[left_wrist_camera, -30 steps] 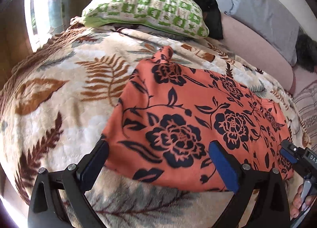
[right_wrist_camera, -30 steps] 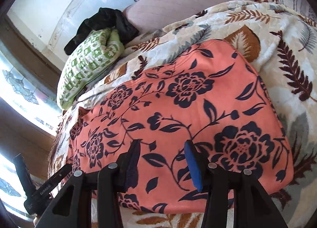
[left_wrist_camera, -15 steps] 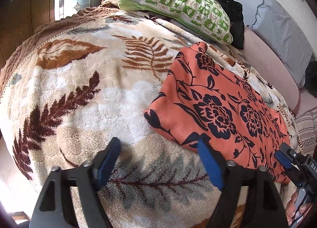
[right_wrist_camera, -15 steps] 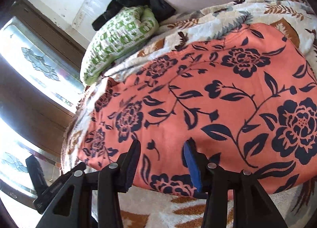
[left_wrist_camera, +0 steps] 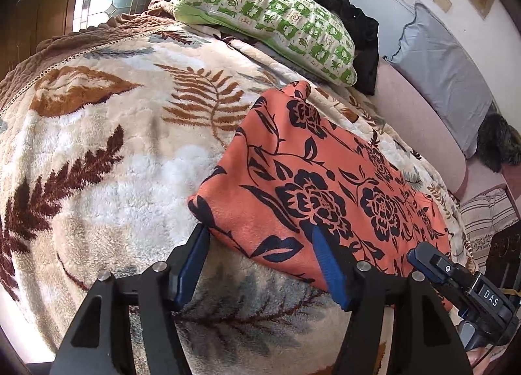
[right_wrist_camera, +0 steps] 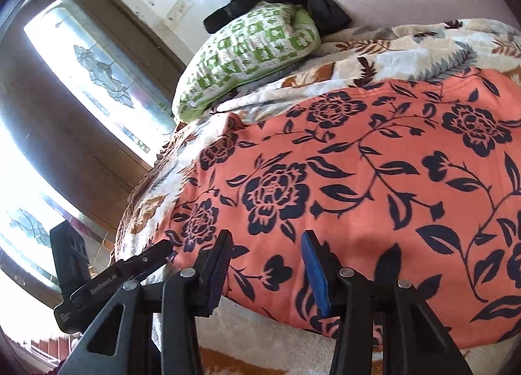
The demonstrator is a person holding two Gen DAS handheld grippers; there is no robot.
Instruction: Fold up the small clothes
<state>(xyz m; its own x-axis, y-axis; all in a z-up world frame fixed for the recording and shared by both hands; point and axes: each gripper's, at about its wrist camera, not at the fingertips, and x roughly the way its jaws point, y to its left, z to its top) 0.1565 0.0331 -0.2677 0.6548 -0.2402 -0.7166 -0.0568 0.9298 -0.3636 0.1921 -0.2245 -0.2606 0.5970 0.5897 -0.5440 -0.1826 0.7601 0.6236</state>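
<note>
Garment (left_wrist_camera: 312,186) near edge between both spread tools — bare blanket (left_wrist_camera: 97,153) leftward.

Left gripper (left_wrist_camera: 260,244) fills the bottom center of its own view, its 2 blue-padded fingers (left_wrist_camera: 329,261) spread wide apart with nothing between them. Right gripper (right_wrist_camera: 267,256) sits at the bottom center of its view, jaws parted, and also appears at the lower right of the left view.

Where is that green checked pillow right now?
The green checked pillow lies at the far end of the bed in both views, on the leaf-print blanket, beyond the orange floral garment, with a black garment bunched behind it.
</note>
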